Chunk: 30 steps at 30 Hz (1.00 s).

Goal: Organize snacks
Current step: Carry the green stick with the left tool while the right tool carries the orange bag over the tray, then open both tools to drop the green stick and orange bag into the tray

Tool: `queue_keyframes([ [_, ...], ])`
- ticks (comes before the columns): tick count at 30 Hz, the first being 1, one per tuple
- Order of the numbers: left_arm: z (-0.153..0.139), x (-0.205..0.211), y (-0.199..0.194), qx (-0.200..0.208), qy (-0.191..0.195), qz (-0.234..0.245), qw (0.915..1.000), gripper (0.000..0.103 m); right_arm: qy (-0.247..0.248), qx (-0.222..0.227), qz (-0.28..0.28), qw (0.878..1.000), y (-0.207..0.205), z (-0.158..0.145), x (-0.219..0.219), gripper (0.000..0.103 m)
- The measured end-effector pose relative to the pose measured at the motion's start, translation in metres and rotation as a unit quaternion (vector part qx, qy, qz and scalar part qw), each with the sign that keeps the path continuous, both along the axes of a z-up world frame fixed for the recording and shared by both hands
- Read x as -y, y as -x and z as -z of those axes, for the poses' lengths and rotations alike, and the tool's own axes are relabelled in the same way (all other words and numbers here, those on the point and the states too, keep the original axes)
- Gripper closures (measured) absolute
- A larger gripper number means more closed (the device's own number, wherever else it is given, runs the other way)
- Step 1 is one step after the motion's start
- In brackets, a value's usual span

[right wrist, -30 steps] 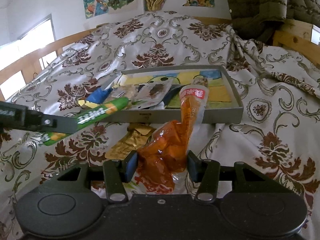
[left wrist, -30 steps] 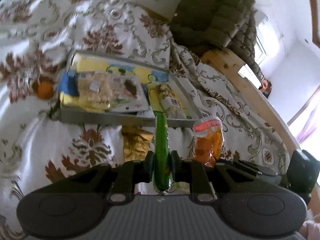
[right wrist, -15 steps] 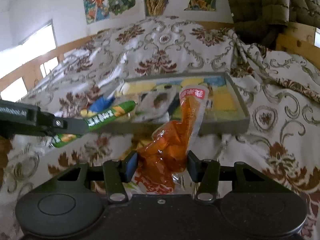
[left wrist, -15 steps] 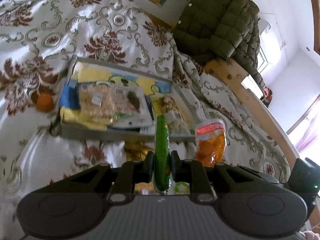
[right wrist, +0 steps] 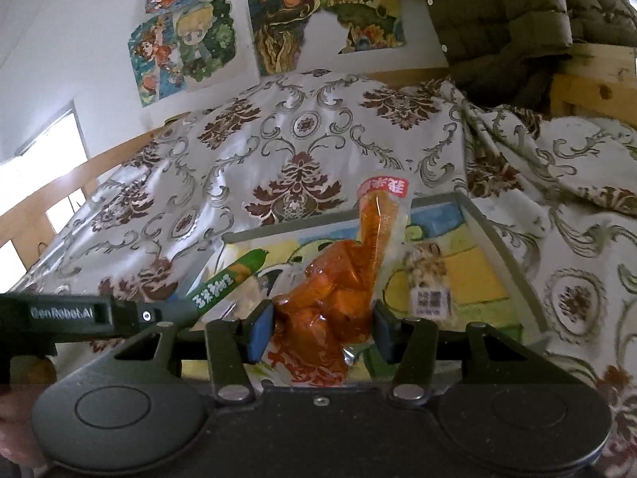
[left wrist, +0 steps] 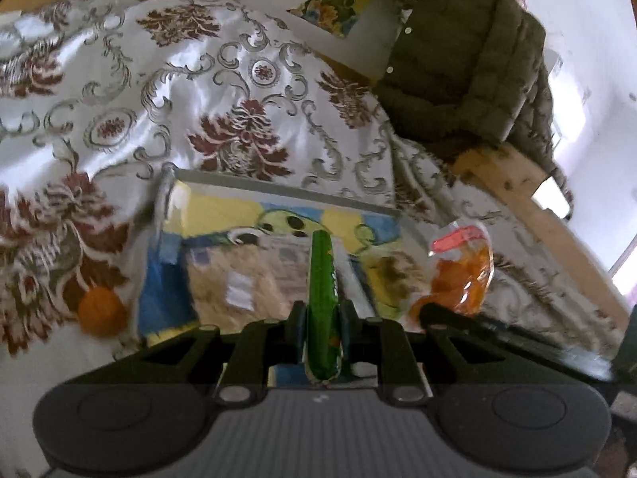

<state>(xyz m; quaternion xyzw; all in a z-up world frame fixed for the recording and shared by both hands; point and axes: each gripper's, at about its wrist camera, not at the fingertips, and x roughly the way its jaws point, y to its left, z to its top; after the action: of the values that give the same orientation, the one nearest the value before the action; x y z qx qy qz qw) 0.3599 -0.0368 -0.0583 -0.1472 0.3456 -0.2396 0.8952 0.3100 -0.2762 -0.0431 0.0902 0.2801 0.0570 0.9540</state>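
Now you carry a snack in each tool over the grey tray (right wrist: pixel 493 239) on the patterned bedspread (left wrist: pixel 223 91). Your left gripper (left wrist: pixel 320 328) is clamped tight on the green stick snack (left wrist: pixel 324 275), which juts forward over packets already lying in the tray. Your right gripper (right wrist: pixel 320 328) pinches the orange snack bag (right wrist: pixel 338 279) at its bulging middle, red-labelled end up, above the tray's near right part.

To place them well, I'd lower each one until it rests on the tray floor or on the packets before you let go; a release from height could bounce the stick over the low wall. Aim the bag at the bare yellow patch on the right, and lay the stick flat beside it, not across it. The orange fruit (left wrist: pixel 99 312) sits outside the tray's left wall.
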Motion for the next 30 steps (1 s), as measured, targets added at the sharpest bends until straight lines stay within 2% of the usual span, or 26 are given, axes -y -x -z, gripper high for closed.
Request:
queue_keyframes([
  [5,0.011,0.0,-0.013,0.005,-0.031,-0.018,0.9993,0.083,0.009,-0.013,0.0,1.0,-0.019,0.015,-0.005,0.05],
  [15,0.017,0.009,-0.013,0.02,-0.055,-0.013,0.9982,0.083,0.033,-0.015,0.001,0.999,-0.02,0.027,-0.009,0.053],
  [20,0.018,0.014,-0.01,0.021,-0.072,-0.012,0.9971,0.082,0.036,-0.017,0.003,0.999,-0.02,0.026,-0.009,0.052],
  [23,0.018,0.015,-0.007,0.024,-0.081,-0.015,0.9963,0.081,0.04,-0.017,0.006,0.999,-0.017,0.025,-0.008,0.046],
  [30,0.011,0.014,-0.001,0.033,-0.089,-0.021,0.9953,0.059,0.055,-0.009,0.008,0.998,-0.01,0.016,-0.01,0.036],
])
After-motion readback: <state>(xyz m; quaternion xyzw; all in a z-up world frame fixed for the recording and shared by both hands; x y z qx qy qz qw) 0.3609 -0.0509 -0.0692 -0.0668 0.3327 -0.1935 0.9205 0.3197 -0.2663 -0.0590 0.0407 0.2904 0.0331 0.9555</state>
